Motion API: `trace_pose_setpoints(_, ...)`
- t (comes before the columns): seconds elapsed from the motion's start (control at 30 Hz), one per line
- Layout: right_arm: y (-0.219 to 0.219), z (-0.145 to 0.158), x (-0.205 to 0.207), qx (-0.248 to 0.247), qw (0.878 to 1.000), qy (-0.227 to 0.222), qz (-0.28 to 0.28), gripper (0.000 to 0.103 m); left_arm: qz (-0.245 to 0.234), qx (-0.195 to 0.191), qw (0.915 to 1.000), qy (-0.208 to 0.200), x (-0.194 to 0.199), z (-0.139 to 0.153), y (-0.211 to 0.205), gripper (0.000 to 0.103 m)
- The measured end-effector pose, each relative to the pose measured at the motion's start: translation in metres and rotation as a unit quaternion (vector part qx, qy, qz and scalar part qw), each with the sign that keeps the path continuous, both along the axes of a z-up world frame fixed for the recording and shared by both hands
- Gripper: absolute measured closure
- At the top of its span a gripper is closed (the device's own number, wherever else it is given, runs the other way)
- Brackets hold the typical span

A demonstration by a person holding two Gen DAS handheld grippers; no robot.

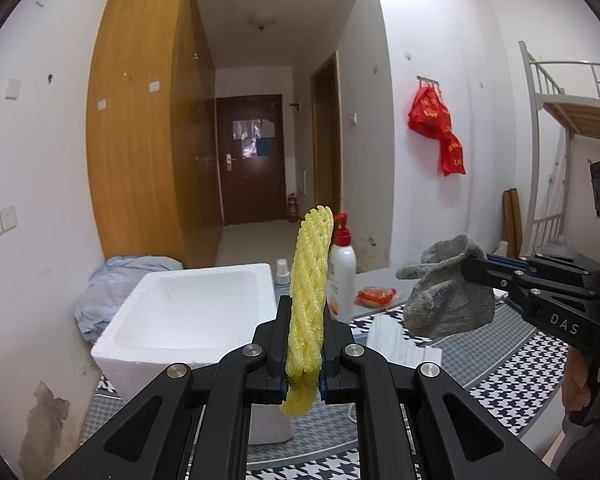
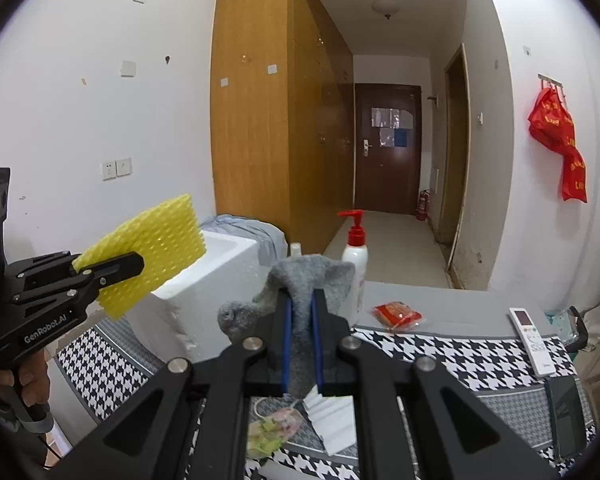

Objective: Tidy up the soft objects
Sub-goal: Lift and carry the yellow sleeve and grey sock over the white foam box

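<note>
Left tongs (image 1: 303,354), clamped on a yellow foam net sleeve (image 1: 309,304) that stands upright between the jaws, its lower end hanging just beneath them. In the right wrist view the same sleeve (image 2: 148,248) appears broadside, held in the air just beside and above the near corner of the white foam box (image 2: 224,256).

Right tongs (image 2: 300,344), clenched on a grey sock (image 2: 300,280); the sock bunches above the blue-lined jaws and trails down between them. From the left wrist view the sock (image 1: 448,292) droops from the jaw tips, clear of the table (image 1: 496,360) with its black-and-white houndstooth cover.

White foam box (image 1: 188,312), open-topped, standing at the table's left end beside the wall; the visible part of its interior shows bare white walls.

Behind the box: a bundle of light blue cloth (image 1: 112,288). Just right of the box: a small spray bottle (image 1: 283,278) and a white pump bottle with red head (image 1: 342,268).

Also on the table: a red packet (image 2: 396,314), a white remote control (image 2: 534,340), a dark phone (image 2: 568,412), a folded white sheet (image 2: 332,420) and a clear bag of small items (image 2: 272,428).
</note>
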State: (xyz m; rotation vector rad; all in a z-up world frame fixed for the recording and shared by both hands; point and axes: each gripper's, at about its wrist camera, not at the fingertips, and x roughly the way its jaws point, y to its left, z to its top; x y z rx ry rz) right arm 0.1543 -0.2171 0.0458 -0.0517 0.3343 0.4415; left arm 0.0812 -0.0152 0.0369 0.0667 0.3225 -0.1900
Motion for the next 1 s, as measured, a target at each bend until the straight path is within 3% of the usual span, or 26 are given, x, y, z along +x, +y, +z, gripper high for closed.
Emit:
trace_pose_setpoints(0.77,0.047,0.020,0.011,-0.007,0.997,-0.015,0.074,0.091,0.092,0.001,0.9957,-0.011,-0.004,0.015,0.047,0.092)
trace_pose_setpoints(1.0,0.067,0.026,0.011,-0.014,0.995,-0.025,0.097,0.091,0.099,-0.005,0.9950,-0.011,0.002,0.016,0.057,0.092)
